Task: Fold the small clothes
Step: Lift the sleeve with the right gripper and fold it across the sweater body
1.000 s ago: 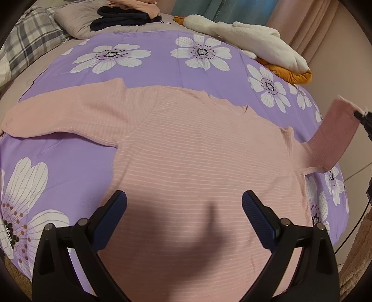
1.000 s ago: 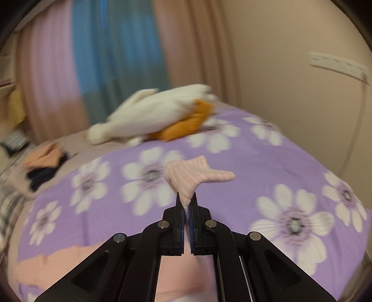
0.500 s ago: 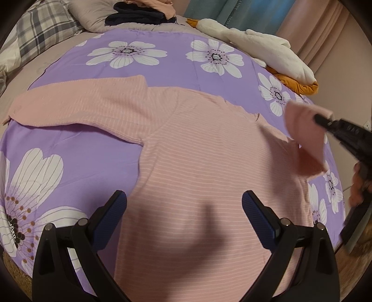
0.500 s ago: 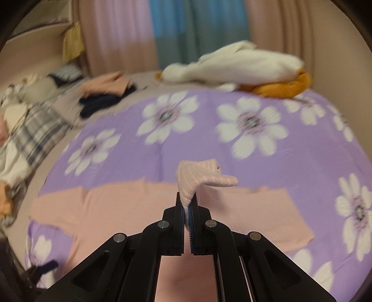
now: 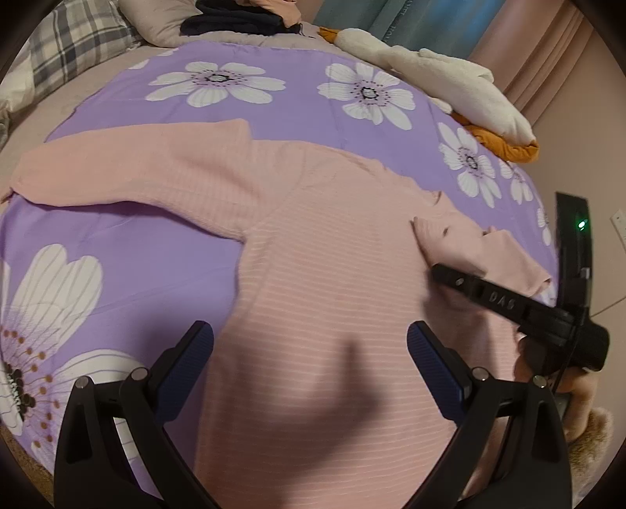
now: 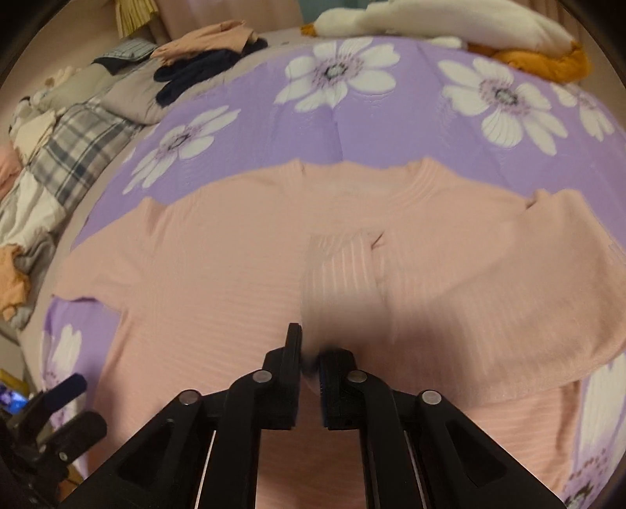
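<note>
From the left wrist view, a pink sweater [image 5: 332,274] lies flat on a bed. It is soft knit with thin pale stripes running across it. Under it is a purple sheet [image 5: 293,101] with big white flowers. One long sleeve [image 5: 129,172] stretches out flat to the left. The other sleeve [image 5: 481,250] is folded in over the chest on the right. The left hand-held gripper [image 5: 311,352] hangs above the bottom part of the sweater. Its two blue ribbed pads are wide apart and hold nothing. A dark shadow falls on the sweater between them. The right hand-held gripper [image 5: 434,270] comes in from the right side, black and thin, with its tip at the folded sleeve. A small green light glows on it. At the far side of the bed are a white plush toy [image 5: 442,82] with an orange part, a plaid blanket [image 5: 74,47] and some dark folded clothes [image 5: 234,19]. The sweater's bottom edge is cut off by the picture.

From the right wrist view, the sweater [image 6: 234,254] fills the middle, and its round neck shows at the far edge. The folded sleeve's ribbed cuff [image 6: 340,266] lies right in front of the right hand-held gripper [image 6: 311,352]. The jaws have only a thin gap. The spot between them is blurry, so I cannot tell if they pinch the cloth. This view also shows more piled clothes [image 6: 203,43] at the left of the bed, and the left hand-held gripper [image 6: 62,391] low in the corner.
</note>
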Available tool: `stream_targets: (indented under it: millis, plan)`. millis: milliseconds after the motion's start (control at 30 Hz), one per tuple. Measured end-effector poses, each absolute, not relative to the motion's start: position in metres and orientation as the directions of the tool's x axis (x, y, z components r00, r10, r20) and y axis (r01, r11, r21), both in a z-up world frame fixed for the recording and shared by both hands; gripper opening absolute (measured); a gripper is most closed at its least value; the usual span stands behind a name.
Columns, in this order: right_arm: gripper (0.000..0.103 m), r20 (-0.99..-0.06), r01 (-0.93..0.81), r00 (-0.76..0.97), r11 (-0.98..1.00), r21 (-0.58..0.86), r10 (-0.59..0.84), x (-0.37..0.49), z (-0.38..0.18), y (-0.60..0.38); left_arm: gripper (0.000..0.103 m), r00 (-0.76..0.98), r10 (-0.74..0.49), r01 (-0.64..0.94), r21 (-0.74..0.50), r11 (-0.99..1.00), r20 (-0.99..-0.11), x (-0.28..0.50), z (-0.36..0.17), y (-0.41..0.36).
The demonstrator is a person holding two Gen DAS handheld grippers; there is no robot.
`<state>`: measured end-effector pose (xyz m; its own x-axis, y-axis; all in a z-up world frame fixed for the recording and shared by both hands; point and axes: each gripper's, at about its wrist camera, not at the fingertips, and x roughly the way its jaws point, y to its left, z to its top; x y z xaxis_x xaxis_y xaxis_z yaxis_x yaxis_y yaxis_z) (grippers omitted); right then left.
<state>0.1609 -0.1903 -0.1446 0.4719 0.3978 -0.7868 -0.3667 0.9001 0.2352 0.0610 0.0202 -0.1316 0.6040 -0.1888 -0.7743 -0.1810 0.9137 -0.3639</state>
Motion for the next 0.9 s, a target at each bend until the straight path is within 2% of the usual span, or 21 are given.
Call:
stream_targets:
  millis: [67,133,167,367,433,533,733,867,900]
  plan:
    - [0.023,-0.78,-0.38,0.445,0.881,0.28,0.44,0.16,-0.143,-0.195,0.099,0.607,-0.224,-0.16,-0.392,0.906,-0.763,0.065,-0.127,0.018]
    - [0.052,-0.74,-0.389,0.464,0.862,0.324,0.487,0.155,-0.132,-0.206,0.099,0.617,-0.247,-0.142,-0.414,0.899,-0.747,0.07,-0.12,0.015]
    - [0.057,-0.719,-0.392,0.477,0.855,0.341,0.505,0.152,-0.125,-0.212,0.099,0.621,-0.256,-0.135,-0.423,0.896,-0.741,0.073,-0.116,0.014]
    - [0.064,-0.628,-0.348,0.584,0.857,0.38,0.515,0.152,-0.075,-0.262,0.099,0.625,-0.322,-0.076,-0.467,0.881,-0.711,0.103,-0.103,-0.005]
    - [0.069,-0.601,-0.316,0.636,0.874,0.369,0.484,0.157,-0.063,-0.282,0.099,0.608,-0.352,-0.063,-0.485,0.872,-0.712,0.12,-0.106,-0.018]
    - [0.069,-0.57,-0.234,0.704,0.896,0.378,0.424,0.164,-0.06,-0.319,0.097,0.587,-0.393,-0.037,-0.508,0.861,-0.708,0.138,-0.11,-0.037]
    - [0.069,-0.61,-0.018,0.735,0.908,0.419,0.296,0.175,-0.084,-0.38,0.096,0.556,-0.355,0.035,-0.406,0.913,-0.752,0.164,-0.116,-0.096]
    - [0.069,-0.604,0.008,0.748,0.906,0.424,0.276,0.175,-0.083,-0.397,0.085,0.534,-0.28,0.038,-0.309,0.95,-0.798,0.18,-0.133,-0.118]
    - [0.069,-0.605,0.008,0.746,0.905,0.426,0.278,0.176,-0.084,-0.399,0.077,0.525,-0.266,0.025,-0.297,0.954,-0.809,0.183,-0.139,-0.119]
